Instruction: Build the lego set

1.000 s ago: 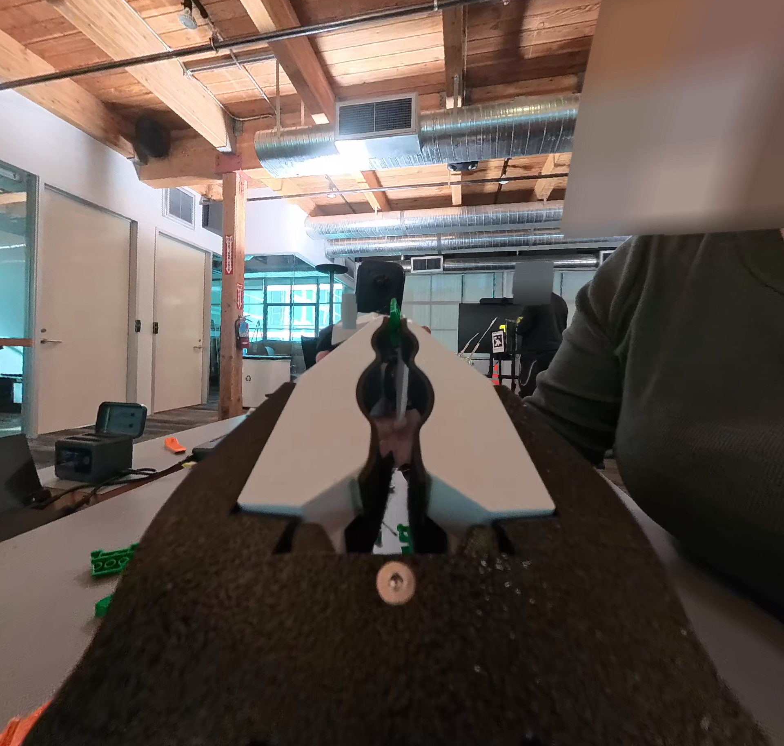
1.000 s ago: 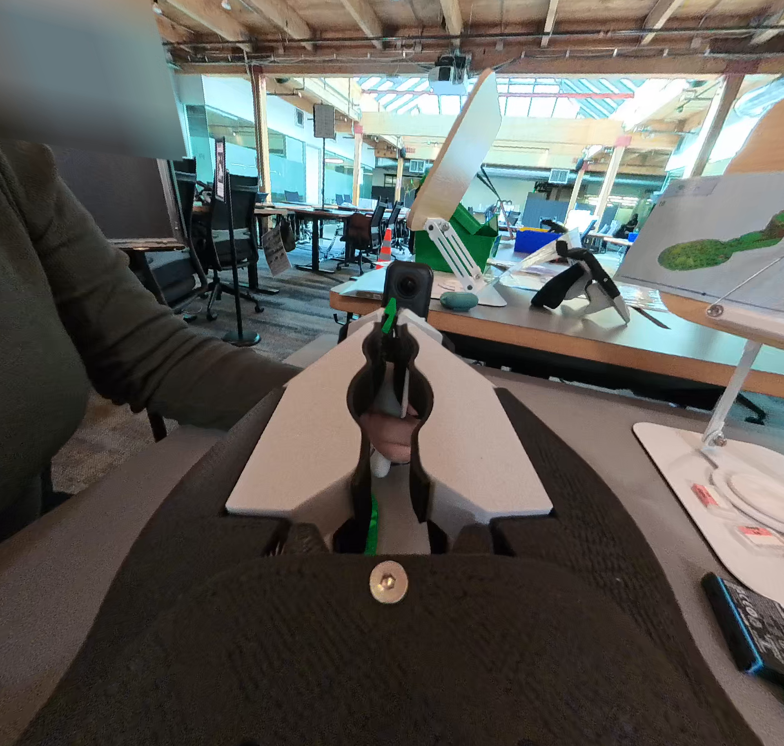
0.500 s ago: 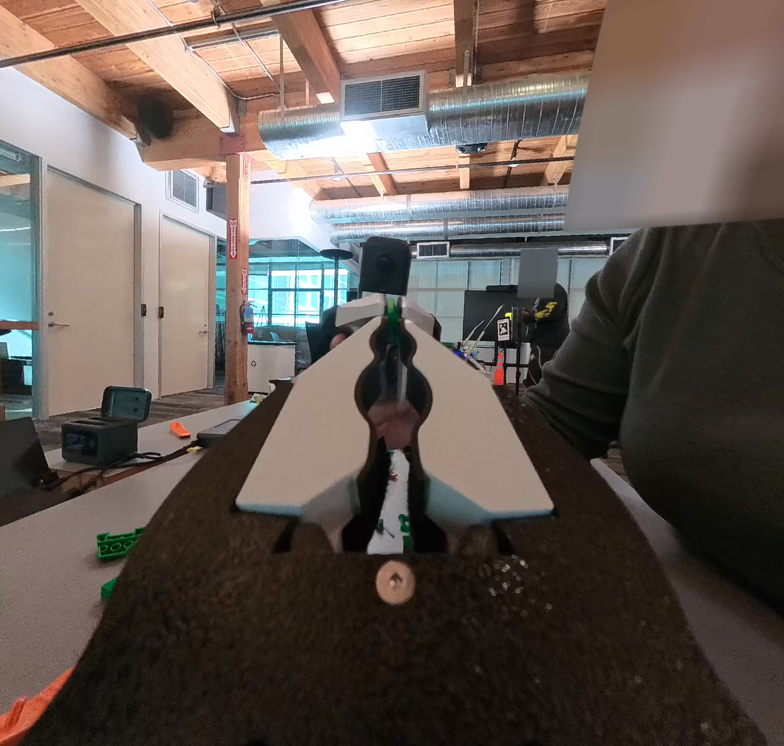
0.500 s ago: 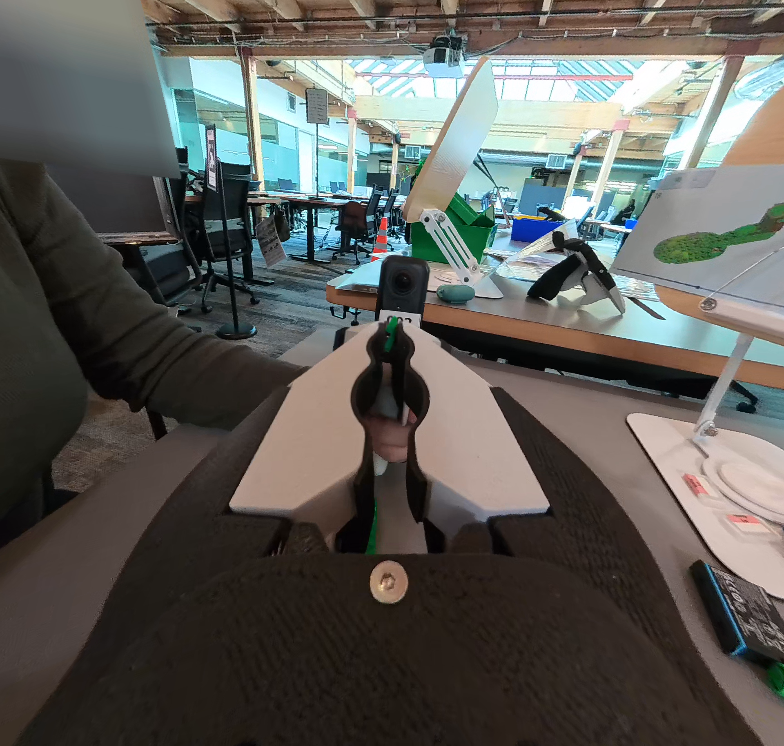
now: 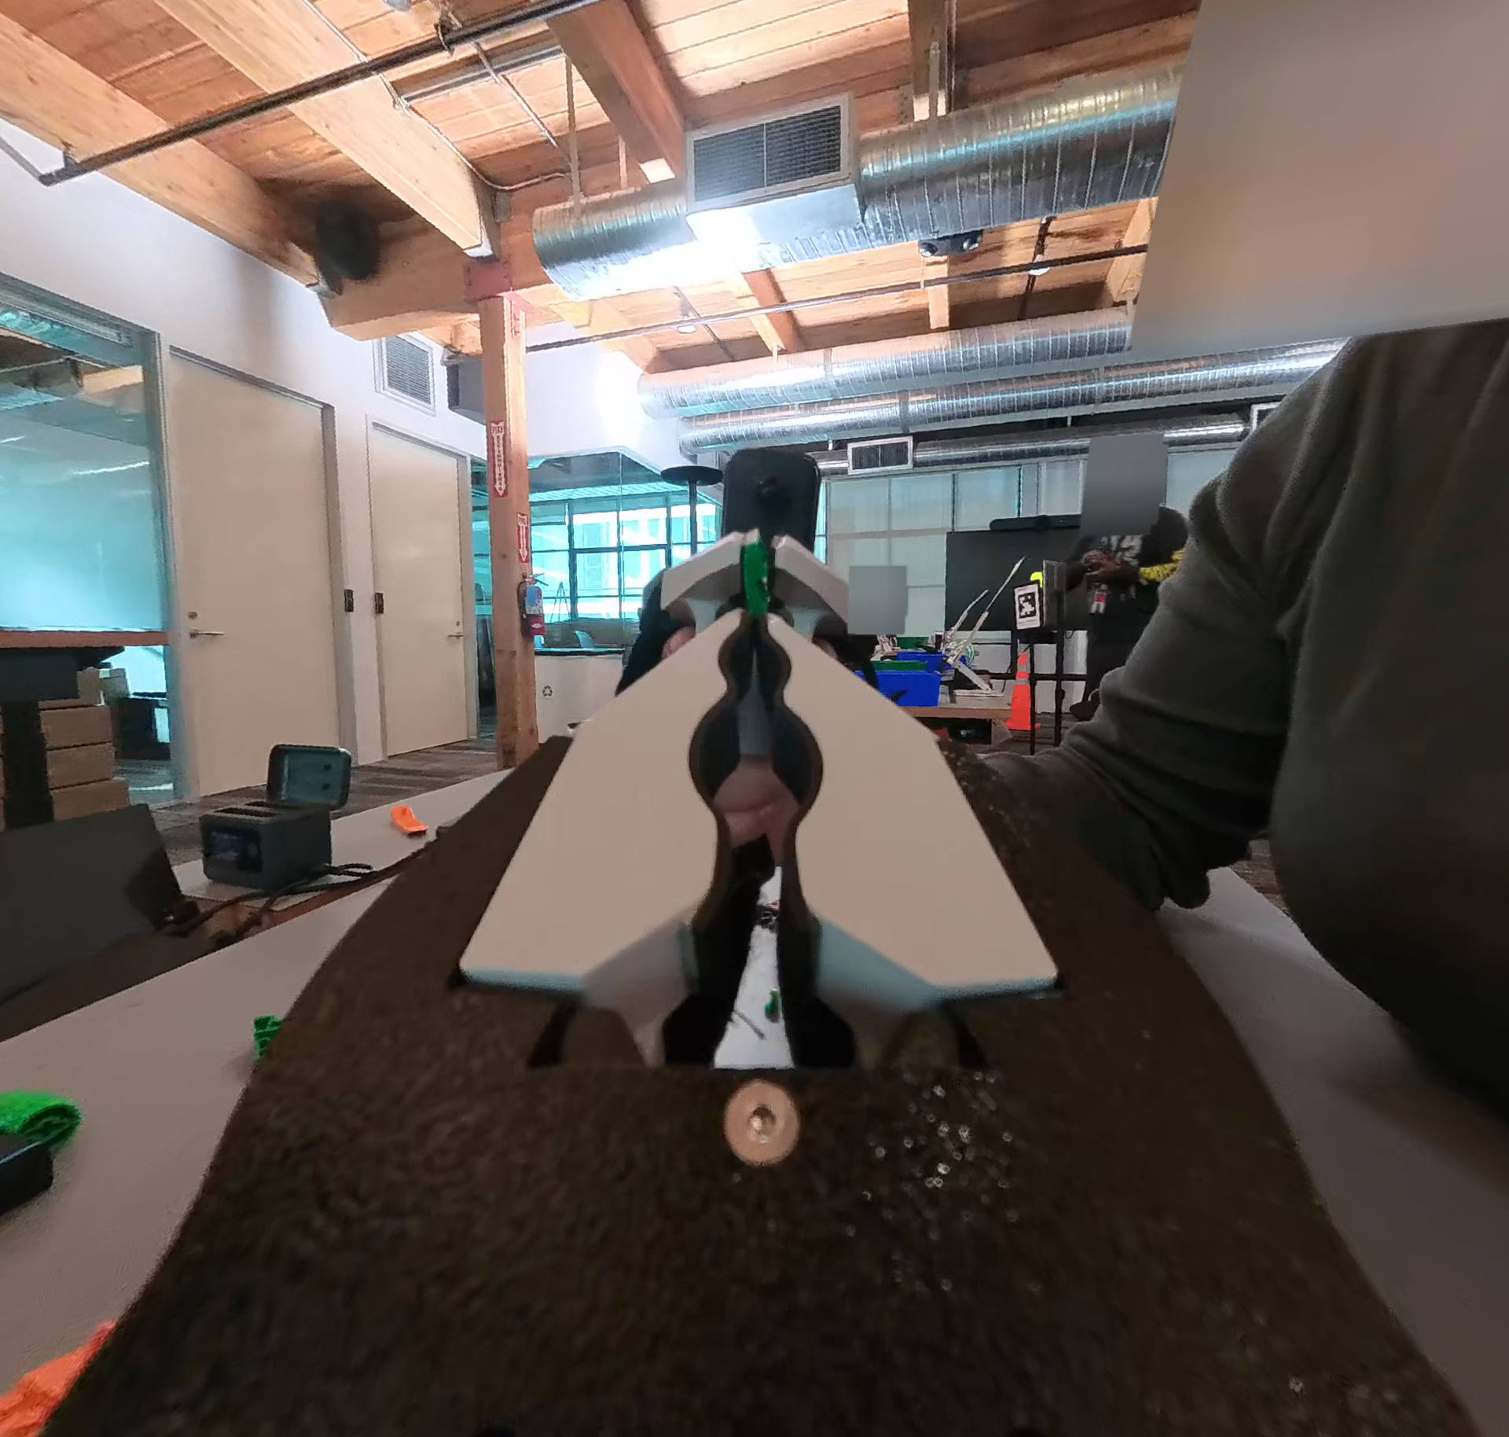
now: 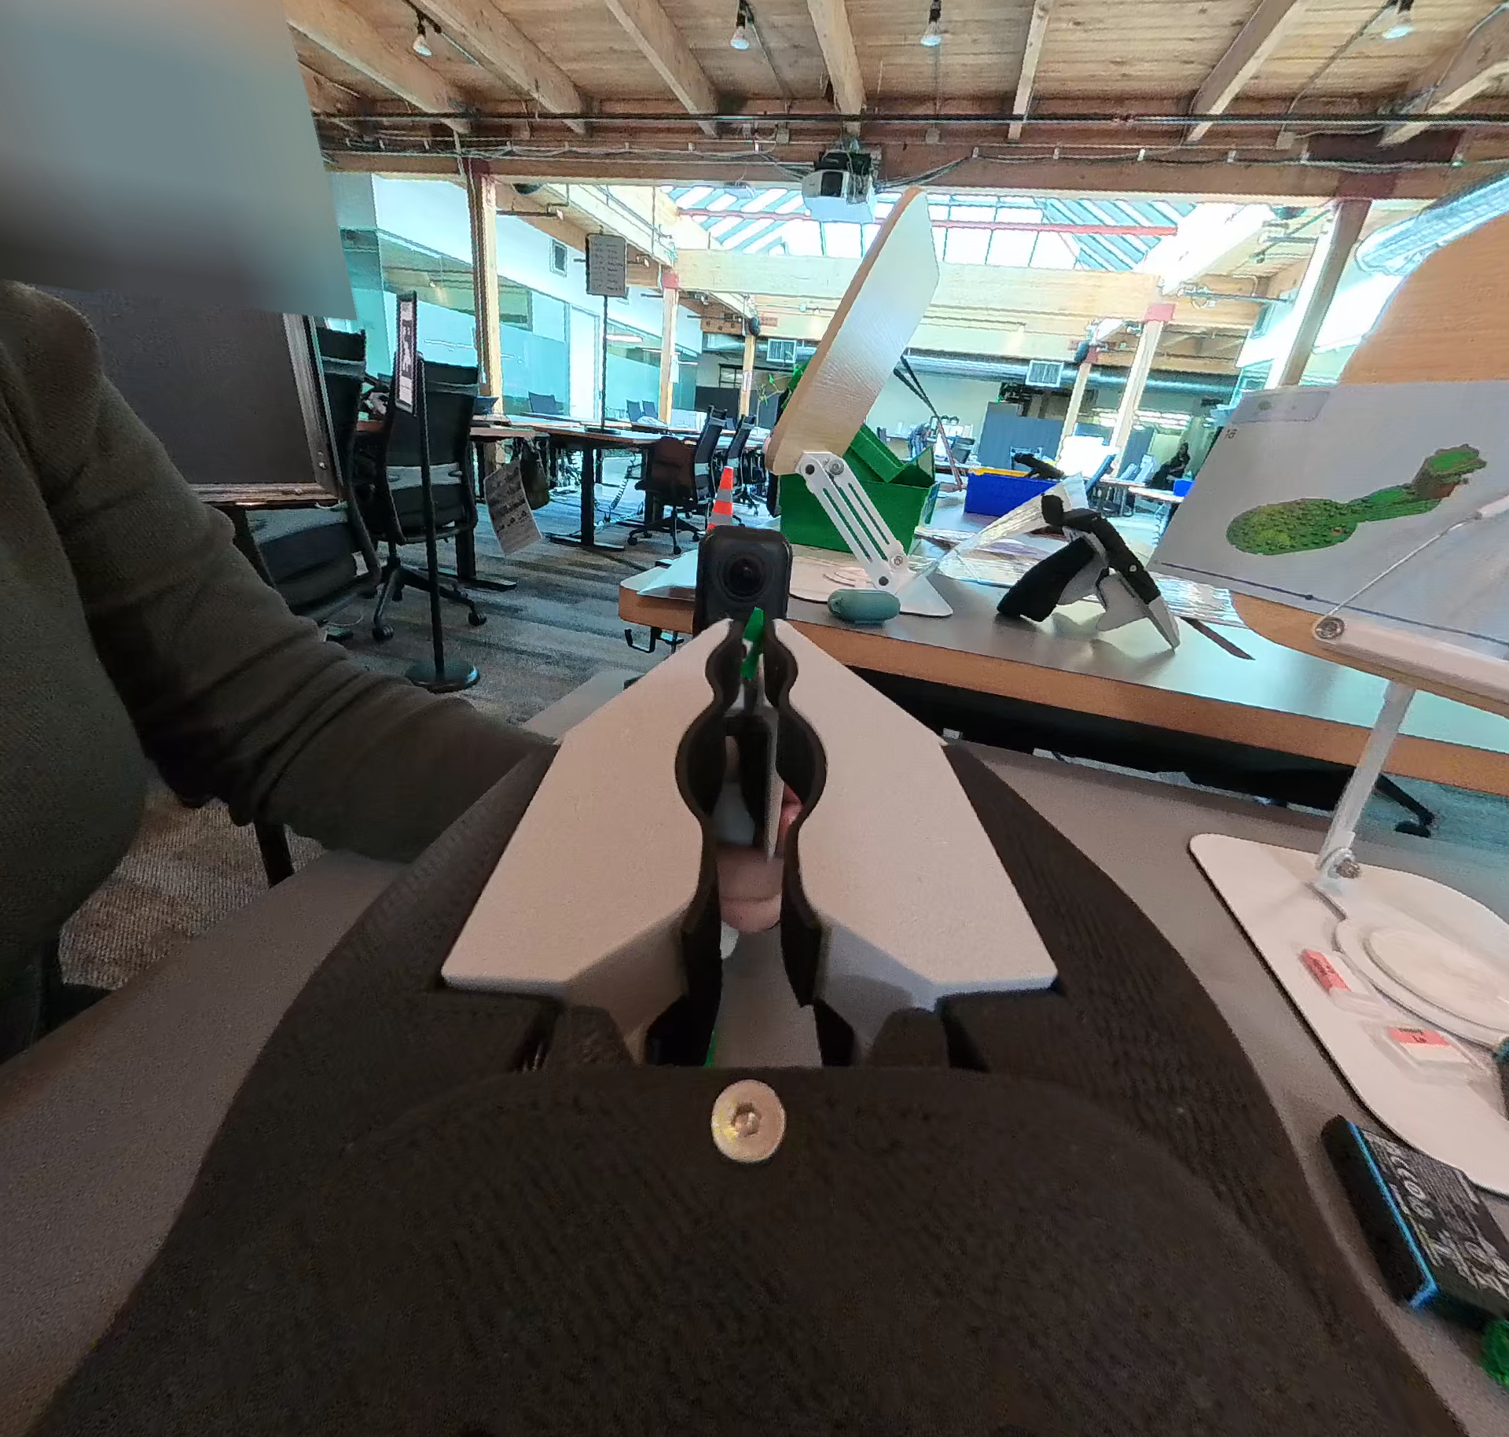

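Observation:
My left gripper (image 5: 756, 623) and right gripper (image 6: 751, 646) point at each other, tip to tip, above the grey table (image 5: 147, 1136). Both have their jaws shut. A thin green lego piece (image 5: 754, 586) shows edge-on between the right gripper's white fingers (image 5: 702, 589), just above my left gripper's tips. In the right wrist view the green piece (image 6: 752, 641) sticks up from the right gripper's tips, in front of the left gripper's camera (image 6: 741, 573). I cannot tell whether it is one piece or two pressed together.
Loose green lego pieces (image 5: 266, 1032) and an orange one (image 5: 49, 1390) lie on the table to the left. A black case (image 5: 273, 818) stands farther back. An instruction sheet (image 6: 1339, 499) on a white stand (image 6: 1404, 965) and a black box (image 6: 1421, 1226) are at the right. A person's sleeve (image 5: 1347, 663) is close by. The grippers are tip to tip, or close to it.
Both grippers stay shut, tip to tip. In the left wrist view the right gripper's fingers and the green piece now show higher and more fully above my left tips.

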